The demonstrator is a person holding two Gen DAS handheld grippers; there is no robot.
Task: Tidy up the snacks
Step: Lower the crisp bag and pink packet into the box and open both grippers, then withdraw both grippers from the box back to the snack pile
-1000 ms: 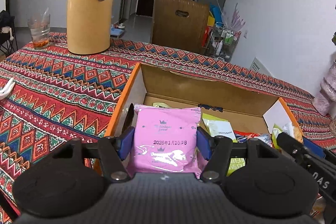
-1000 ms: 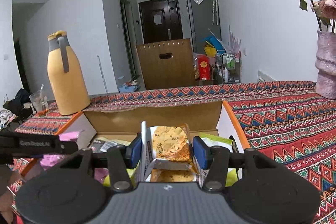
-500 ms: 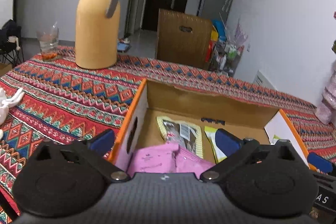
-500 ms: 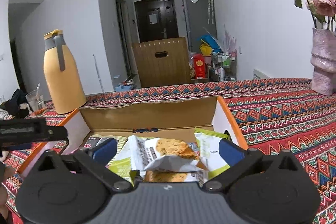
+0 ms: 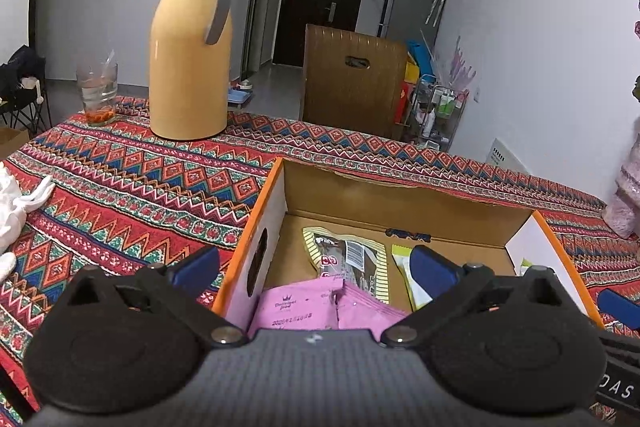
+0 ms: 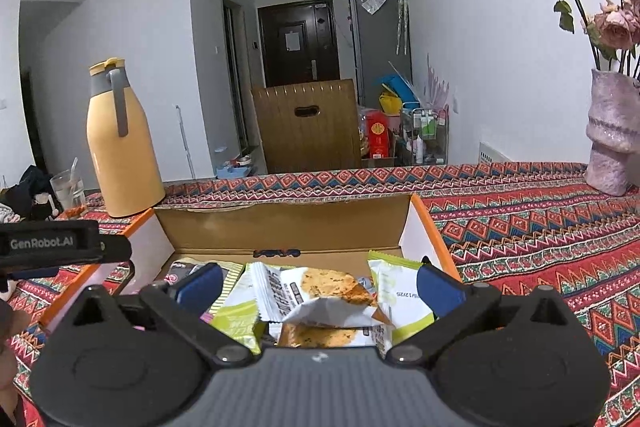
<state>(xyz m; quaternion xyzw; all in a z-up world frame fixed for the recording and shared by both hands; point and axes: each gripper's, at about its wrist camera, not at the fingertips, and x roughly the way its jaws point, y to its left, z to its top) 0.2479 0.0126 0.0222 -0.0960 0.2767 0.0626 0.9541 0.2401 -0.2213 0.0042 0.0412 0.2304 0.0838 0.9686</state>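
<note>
both tools' jaws have just sprung wide, dropping pink packet (image 5: 320,307) and cookie packet (image 6: 320,297).

Yellow flask (image 5: 188,51); glass (image 5: 97,93); vase (image 6: 610,135)

Snack packets (image 6: 320,301) inside the box (image 5: 400,195) on the table (image 5: 132,183), flask (image 5: 190,47) behind-left, apparently well apart.

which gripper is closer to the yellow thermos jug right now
Left. The left gripper is over the box's left end, the side toward the jug. The right gripper is over the box's right end, farther away.
</note>
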